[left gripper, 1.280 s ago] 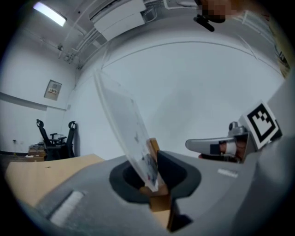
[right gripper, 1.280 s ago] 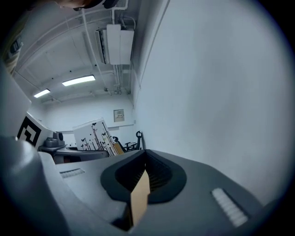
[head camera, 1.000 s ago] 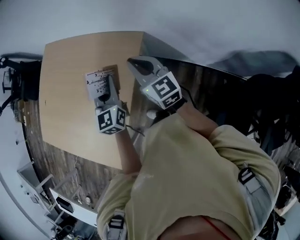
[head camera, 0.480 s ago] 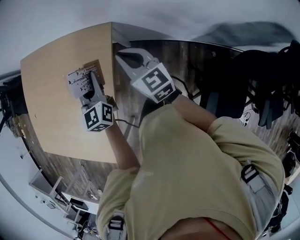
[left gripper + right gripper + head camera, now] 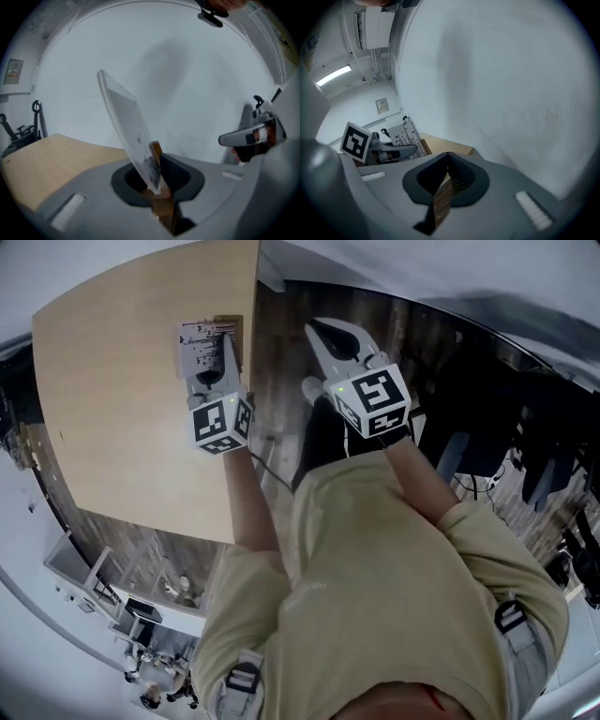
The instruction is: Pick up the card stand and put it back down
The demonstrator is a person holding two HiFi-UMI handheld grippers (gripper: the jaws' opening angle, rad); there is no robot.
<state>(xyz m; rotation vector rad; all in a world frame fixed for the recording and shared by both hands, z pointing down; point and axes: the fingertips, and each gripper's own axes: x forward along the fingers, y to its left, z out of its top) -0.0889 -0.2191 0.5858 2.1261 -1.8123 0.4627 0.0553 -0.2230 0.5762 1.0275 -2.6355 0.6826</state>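
The card stand [image 5: 200, 340] is a white printed card in a small wooden base, near the right edge of the light wooden table [image 5: 122, 399]. My left gripper [image 5: 225, 354] is shut on it. In the left gripper view the tilted card [image 5: 123, 117] rises from the wooden base pinched between the jaws, and the stand looks lifted clear of the table top [image 5: 42, 159]. My right gripper [image 5: 331, 334] hangs over the floor to the right of the table, shut and empty [image 5: 447, 155]. From there I see the card [image 5: 410, 136] and the left gripper [image 5: 396, 153].
Dark wood floor [image 5: 281, 352] lies right of the table edge. A pale wall fills the background of both gripper views. Shelving and clutter [image 5: 112, 615] sit at the lower left, dark furniture [image 5: 525, 427] at the right. My own torso fills the lower middle of the head view.
The head view has swung round. My left gripper keeps its hold on the card stand near the table's right edge. The right gripper has drifted farther right, away from the table.
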